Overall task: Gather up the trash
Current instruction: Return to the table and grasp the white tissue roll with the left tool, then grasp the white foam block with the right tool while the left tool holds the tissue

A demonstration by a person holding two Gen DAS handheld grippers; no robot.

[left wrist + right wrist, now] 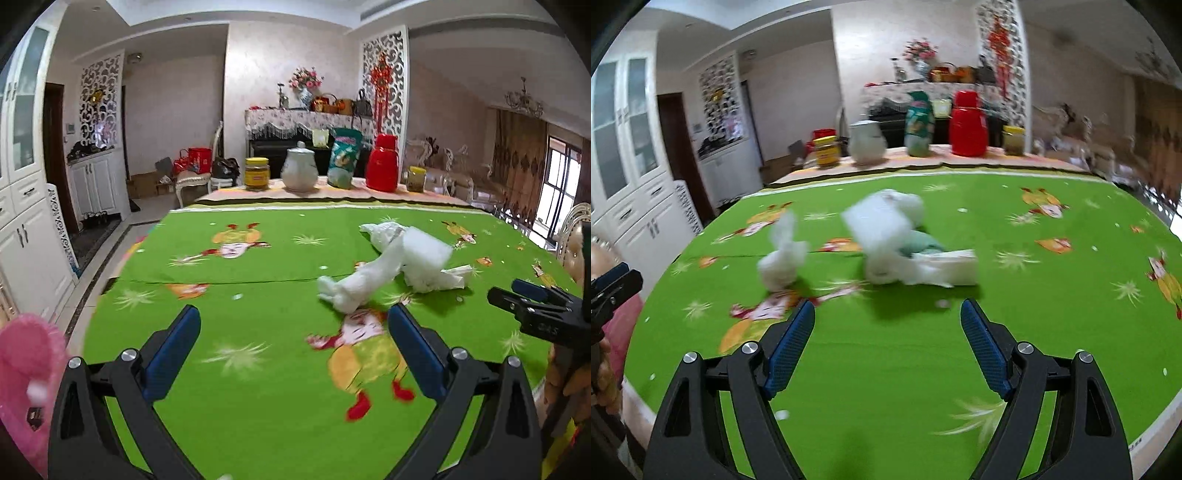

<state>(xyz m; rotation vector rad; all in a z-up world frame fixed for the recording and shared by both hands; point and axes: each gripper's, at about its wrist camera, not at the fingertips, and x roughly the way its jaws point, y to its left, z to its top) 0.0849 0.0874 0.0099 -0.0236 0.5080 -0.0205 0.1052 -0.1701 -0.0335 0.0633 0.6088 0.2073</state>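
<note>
Green cloth (pixel 886 369) covered the whole table, and the trash lay mid-table: a white heap (pixel 905 251) of tissue and foam, with a smaller wad (pixel 781 264) just left of it. Both grippers hung short of it, the right gripper (pixel 887 310) with jaws wide apart and empty, the left gripper (pixel 293 317) spread too, holding nothing. Risk, I reckoned: light tissue could skid away or tear under a hasty pinch.
</note>
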